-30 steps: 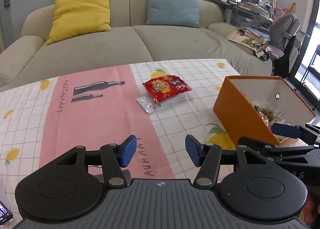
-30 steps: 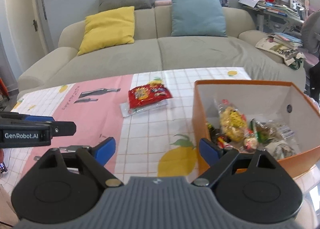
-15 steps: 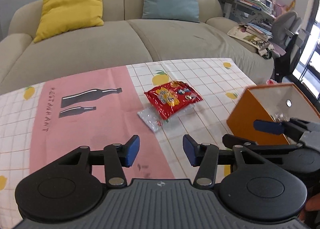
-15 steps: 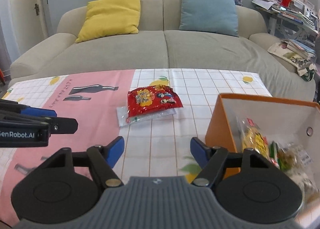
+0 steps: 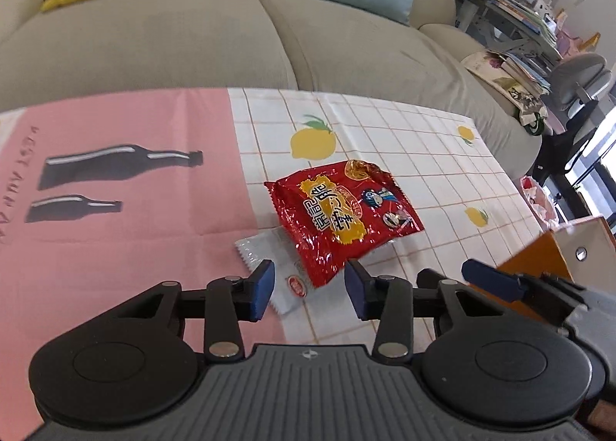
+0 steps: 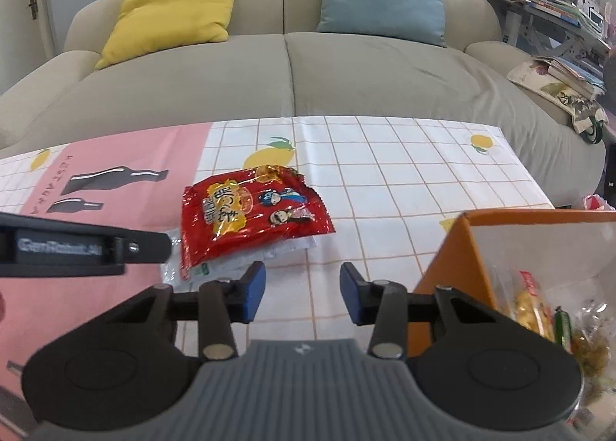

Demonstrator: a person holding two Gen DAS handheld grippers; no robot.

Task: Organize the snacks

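Behind the table I see a beige sofa (image 6: 269, 71) with two cushions. On the checked tablecloth (image 6: 404, 179) lies a red snack bag (image 5: 338, 217), on top of a clear white packet (image 5: 281, 271); the orange box (image 6: 454, 260) stands to the right with snacks inside. My left gripper (image 5: 308, 287) hangs just before the two packets, jaws partly spread, just closing, with nothing pinched. My right gripper (image 6: 302, 293) is also half spread and closing over bare cloth. I think the narrowing jaws can push the slippery bags away, or pinch both together.
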